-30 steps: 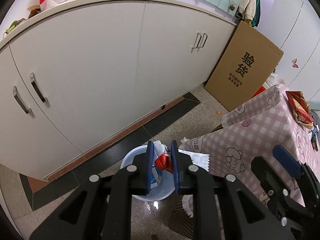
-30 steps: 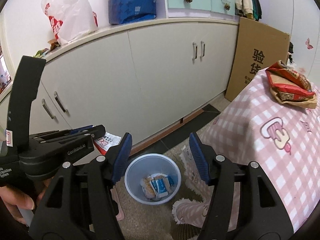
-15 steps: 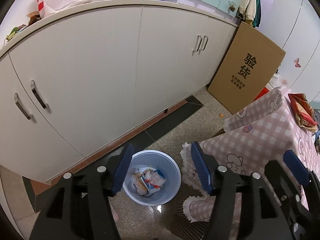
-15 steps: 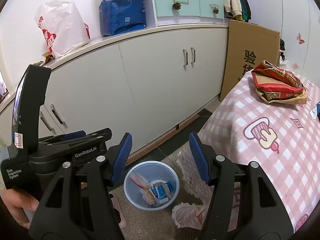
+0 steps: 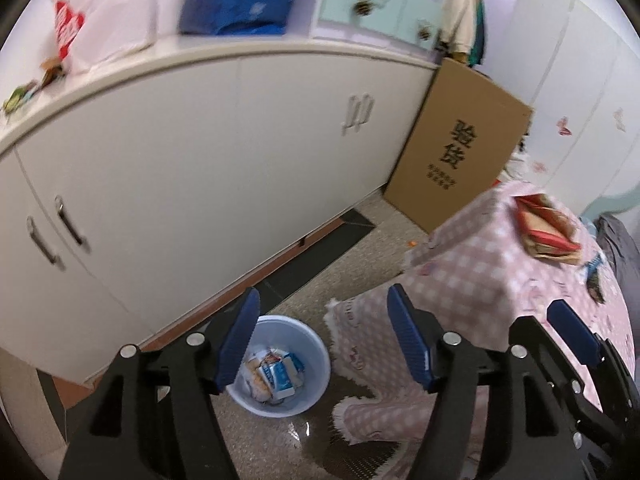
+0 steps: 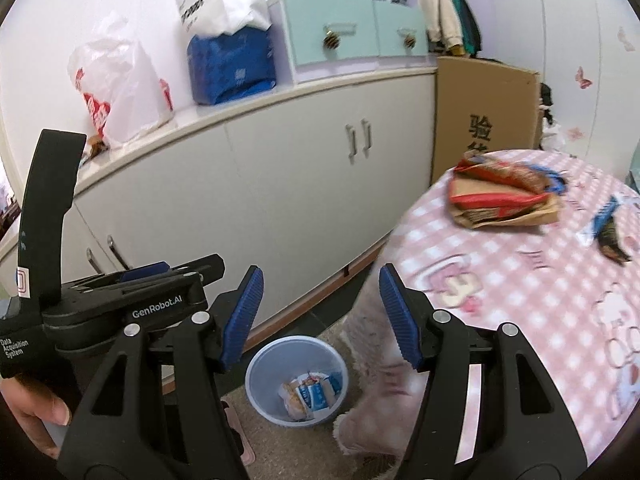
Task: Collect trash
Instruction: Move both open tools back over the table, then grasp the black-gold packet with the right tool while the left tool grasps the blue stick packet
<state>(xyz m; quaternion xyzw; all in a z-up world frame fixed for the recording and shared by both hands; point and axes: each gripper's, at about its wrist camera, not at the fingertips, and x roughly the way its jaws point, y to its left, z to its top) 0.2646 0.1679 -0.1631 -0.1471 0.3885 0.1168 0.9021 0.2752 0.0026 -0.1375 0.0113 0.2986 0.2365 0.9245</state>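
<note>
A pale blue bin [image 5: 280, 364] stands on the floor beside the table and holds several wrappers [image 5: 274, 372]; it also shows in the right wrist view [image 6: 296, 380]. My left gripper [image 5: 322, 340] is open and empty, raised above the bin. My right gripper [image 6: 320, 316] is open and empty, also above the bin. Red and brown snack bags [image 6: 500, 196] lie on the pink checked tablecloth [image 6: 520, 300], with a blue and black wrapper [image 6: 608, 228] to their right. The bags also show in the left wrist view [image 5: 544, 228].
White cabinets [image 5: 200, 168] run along the back. A cardboard box [image 5: 456, 148] leans by the table's far corner. Plastic bags [image 6: 120, 88] and a blue pack [image 6: 232, 68] sit on the counter. The left gripper's body [image 6: 120, 300] is at the left of the right wrist view.
My left gripper opened and dropped a red and white wrapper into the bin. Both grippers have since risen and swung right, bringing more of the table into view.
</note>
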